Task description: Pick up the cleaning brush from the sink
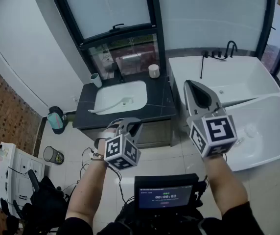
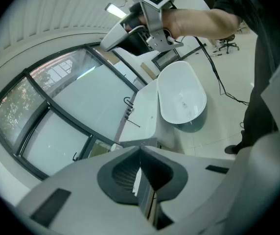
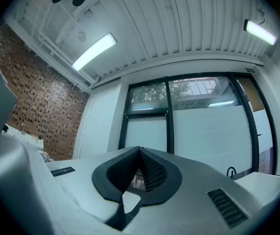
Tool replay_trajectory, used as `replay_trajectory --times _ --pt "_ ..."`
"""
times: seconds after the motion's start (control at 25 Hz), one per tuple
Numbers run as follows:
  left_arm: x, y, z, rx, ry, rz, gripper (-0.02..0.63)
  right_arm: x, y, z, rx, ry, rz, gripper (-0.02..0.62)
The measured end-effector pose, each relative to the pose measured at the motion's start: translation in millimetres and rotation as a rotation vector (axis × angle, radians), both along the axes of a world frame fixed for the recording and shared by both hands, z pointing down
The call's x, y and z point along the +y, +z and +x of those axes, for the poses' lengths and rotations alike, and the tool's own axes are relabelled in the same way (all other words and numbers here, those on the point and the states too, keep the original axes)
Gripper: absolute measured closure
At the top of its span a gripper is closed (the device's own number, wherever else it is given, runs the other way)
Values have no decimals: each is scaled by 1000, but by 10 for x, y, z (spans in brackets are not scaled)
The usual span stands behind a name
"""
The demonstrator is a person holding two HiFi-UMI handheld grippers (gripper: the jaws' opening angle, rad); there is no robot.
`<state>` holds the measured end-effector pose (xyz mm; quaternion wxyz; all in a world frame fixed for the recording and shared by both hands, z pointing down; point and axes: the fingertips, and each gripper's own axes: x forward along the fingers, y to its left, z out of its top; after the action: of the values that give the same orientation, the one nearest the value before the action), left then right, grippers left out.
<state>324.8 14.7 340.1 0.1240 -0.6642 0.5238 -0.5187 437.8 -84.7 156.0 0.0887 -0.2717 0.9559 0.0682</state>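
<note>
A white cleaning brush [image 1: 111,105] with a long handle lies across the white sink basin [image 1: 135,89], which is set in a dark counter [image 1: 162,102]. My left gripper [image 1: 131,124] hangs in front of the counter, short of the sink and apart from the brush. Its jaws are pressed together with nothing between them [image 2: 140,150]. My right gripper [image 1: 191,84] is held higher, to the right of the counter and pointing slightly upward. That one is also shut and empty [image 3: 140,150], and it shows at the top of the left gripper view [image 2: 111,39].
A white oval bathtub [image 1: 262,131] and a rectangular tub [image 1: 238,75] with a black tap [image 1: 229,48] stand at the right. A cup [image 1: 96,79] and a white jar [image 1: 153,70] sit on the counter's back edge. A bin [image 1: 54,154] stands on the floor at left, and a screen [image 1: 165,196] is below.
</note>
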Motion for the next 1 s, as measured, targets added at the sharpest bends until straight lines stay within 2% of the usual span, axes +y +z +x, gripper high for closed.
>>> replay_trajectory --times 0.2,0.36,0.48,0.64,0.8,0.92,1.0 --pt "-124 -155 -264 136 -56 77 597 -119 58 -208 11 -14 12 617" --pt "-83 -288 -818 302 -87 132 597 -47 225 -734 40 -18 7 616" --pt "-16 -318 -1450 450 -81 187 597 18 380 -1327 49 1 0 615" --pt "105 -284 -2464 583 -64 217 597 106 657 -2289 50 16 -22 615" --pt "62 -380 -3296 767 -113 260 597 91 870 -3034 69 17 -57 616" --pt "142 -351 -3882 861 -121 266 597 202 1092 -3635 117 17 -85 615" --pt "127 -345 -4417 898 -115 254 597 196 1195 -4155 140 26 -104 615"
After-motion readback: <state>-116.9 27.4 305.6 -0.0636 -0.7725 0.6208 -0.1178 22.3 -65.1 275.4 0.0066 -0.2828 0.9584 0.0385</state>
